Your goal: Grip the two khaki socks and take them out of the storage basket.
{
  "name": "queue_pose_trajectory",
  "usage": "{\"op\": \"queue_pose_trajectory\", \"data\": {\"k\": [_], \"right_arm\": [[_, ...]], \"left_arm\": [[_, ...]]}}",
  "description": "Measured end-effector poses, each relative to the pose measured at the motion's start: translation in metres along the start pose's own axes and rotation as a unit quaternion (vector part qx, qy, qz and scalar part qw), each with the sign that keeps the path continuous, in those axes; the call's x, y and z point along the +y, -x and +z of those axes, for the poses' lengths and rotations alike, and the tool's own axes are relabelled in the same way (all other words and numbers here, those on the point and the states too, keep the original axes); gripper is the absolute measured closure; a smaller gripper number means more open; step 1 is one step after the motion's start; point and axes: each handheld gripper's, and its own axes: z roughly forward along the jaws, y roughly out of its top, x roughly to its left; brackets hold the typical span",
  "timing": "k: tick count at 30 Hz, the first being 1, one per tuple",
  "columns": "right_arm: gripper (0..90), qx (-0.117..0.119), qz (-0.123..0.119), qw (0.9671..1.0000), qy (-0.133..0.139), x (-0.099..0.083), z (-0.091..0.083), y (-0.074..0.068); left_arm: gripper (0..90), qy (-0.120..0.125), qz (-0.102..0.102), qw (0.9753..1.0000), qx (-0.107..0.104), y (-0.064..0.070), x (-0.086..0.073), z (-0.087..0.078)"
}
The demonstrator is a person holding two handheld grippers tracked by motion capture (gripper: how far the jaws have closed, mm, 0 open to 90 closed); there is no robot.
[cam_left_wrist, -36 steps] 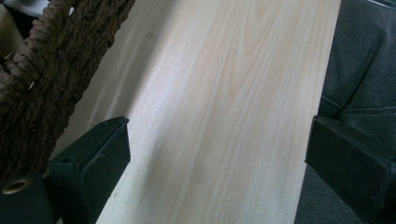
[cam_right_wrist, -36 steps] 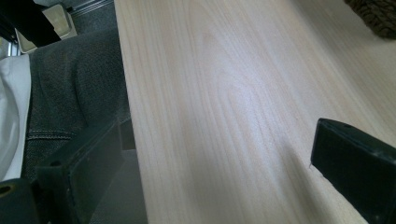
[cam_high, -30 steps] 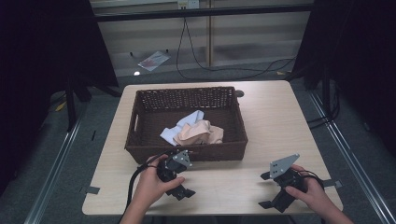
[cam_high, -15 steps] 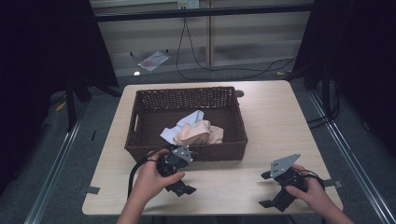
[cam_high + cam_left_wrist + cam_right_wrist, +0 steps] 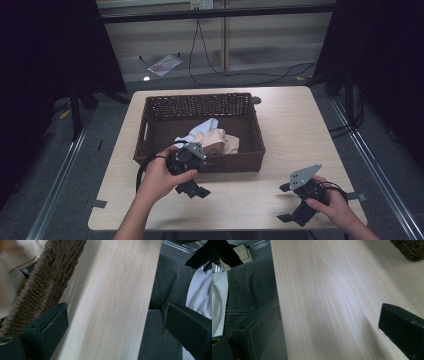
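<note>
In the wicker basket point(image 5: 200, 130), crumpled cloths point(image 5: 212, 140) half hidden by left gripper point(image 5: 187, 172).

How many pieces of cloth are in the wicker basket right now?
2 can be made out: a pale blue cloth toward the middle of the basket, and a peach cloth beside it against the near wall. More may lie hidden underneath.

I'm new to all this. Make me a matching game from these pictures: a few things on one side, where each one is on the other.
Things:
1. basket
2. clothes
3. left gripper
4. right gripper

Places:
A. near right corner of the table
B. just in front of the basket's near wall
C. inside the basket
D. middle of the table

Pairs: 1-D, 2-C, 3-B, 4-A
</note>
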Motion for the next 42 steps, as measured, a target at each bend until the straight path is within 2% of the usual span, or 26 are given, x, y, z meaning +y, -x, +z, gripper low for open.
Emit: {"op": "queue_pose_trajectory", "data": {"k": [1, 2, 7, 8, 12, 13, 16, 17, 18, 20, 22, 24, 25, 26, 28, 30, 32, 37, 41, 42], "right_arm": [[1.8, 0.000, 0.001, 1.0000, 0.000, 0.000, 0.000, 0.000], [1.8, 0.000, 0.001, 1.0000, 0.001, 0.000, 0.000, 0.000], [1.8, 0.001, 0.001, 1.0000, 0.001, 0.000, 0.000, 0.000], [1.8, 0.001, 0.000, 1.0000, 0.001, 0.000, 0.000, 0.000], [1.8, 0.001, 0.001, 1.0000, -0.001, 0.000, 0.000, 0.000], [1.8, 0.001, 0.001, 1.0000, -0.001, 0.000, 0.000, 0.000], [1.8, 0.001, -0.001, 1.0000, 0.000, 0.000, 0.000, 0.000], [1.8, 0.003, 0.000, 1.0000, 0.002, 0.000, 0.000, 0.000], [1.8, 0.002, -0.001, 1.0000, 0.002, 0.000, 0.000, 0.000], [1.8, 0.003, 0.001, 1.0000, 0.002, 0.000, -0.001, 0.000], [1.8, 0.003, 0.001, 1.0000, 0.002, 0.000, -0.001, 0.000], [1.8, 0.003, 0.000, 1.0000, 0.002, 0.000, -0.001, 0.000], [1.8, 0.002, -0.001, 1.0000, 0.001, 0.000, -0.001, 0.000], [1.8, 0.001, 0.000, 1.0000, 0.001, 0.000, -0.001, 0.000], [1.8, 0.001, 0.001, 1.0000, 0.001, 0.000, -0.001, 0.000], [1.8, 0.001, 0.001, 1.0000, 0.001, 0.000, -0.001, 0.000], [1.8, 0.001, 0.001, 1.0000, 0.001, 0.000, -0.001, 0.000], [1.8, 0.003, 0.002, 1.0000, 0.001, 0.001, 0.000, 0.000], [1.8, 0.001, 0.000, 1.0000, 0.002, 0.001, -0.001, 0.000], [1.8, 0.002, 0.003, 1.0000, 0.000, 0.001, -0.001, 0.000]], "left_arm": [[5.1, -0.005, 0.004, 1.0000, -0.001, -0.002, 0.002, -0.002], [5.1, -0.003, -0.003, 1.0000, -0.005, -0.002, 0.003, -0.003], [5.1, -0.005, -0.009, 0.9999, -0.009, -0.006, 0.013, -0.013], [5.1, -0.012, -0.003, 0.9999, -0.011, -0.008, 0.017, -0.018], [5.1, -0.016, -0.003, 0.9998, -0.007, -0.010, 0.024, -0.025], [5.1, -0.017, -0.004, 0.9998, -0.011, -0.012, 0.026, -0.028], [5.1, -0.012, -0.014, 0.9998, -0.004, -0.015, 0.033, -0.036], [5.1, -0.015, -0.011, 0.9998, -0.003, -0.018, 0.035, -0.038], [5.1, -0.010, -0.018, 0.9998, -0.005, -0.019, 0.037, -0.040], [5.1, -0.011, -0.012, 0.9998, -0.007, -0.023, 0.041, -0.044], [5.1, 0.002, -0.026, 0.9996, -0.009, -0.026, 0.045, -0.045], [5.1, 0.001, -0.021, 0.9997, -0.009, -0.031, 0.048, -0.047], [5.1, 0.005, -0.030, 0.9995, -0.005, -0.032, 0.049, -0.047], [5.1, -0.005, -0.026, 0.9996, -0.008, -0.034, 0.051, -0.048], [5.2, -0.005, -0.028, 0.9996, -0.004, -0.038, 0.053, -0.047], [5.1, -0.004, -0.038, 0.9992, -0.003, -0.041, 0.056, -0.047], [5.1, -0.011, -0.038, 0.9992, 0.000, -0.047, 0.058, -0.047], [5.0, -0.023, -0.054, 0.9982, 0.007, -0.059, 0.062, -0.044], [5.2, -0.022, -0.066, 0.9974, 0.020, -0.066, 0.067, -0.040], [5.2, -0.030, -0.067, 0.9970, 0.024, -0.068, 0.068, -0.039]]}}
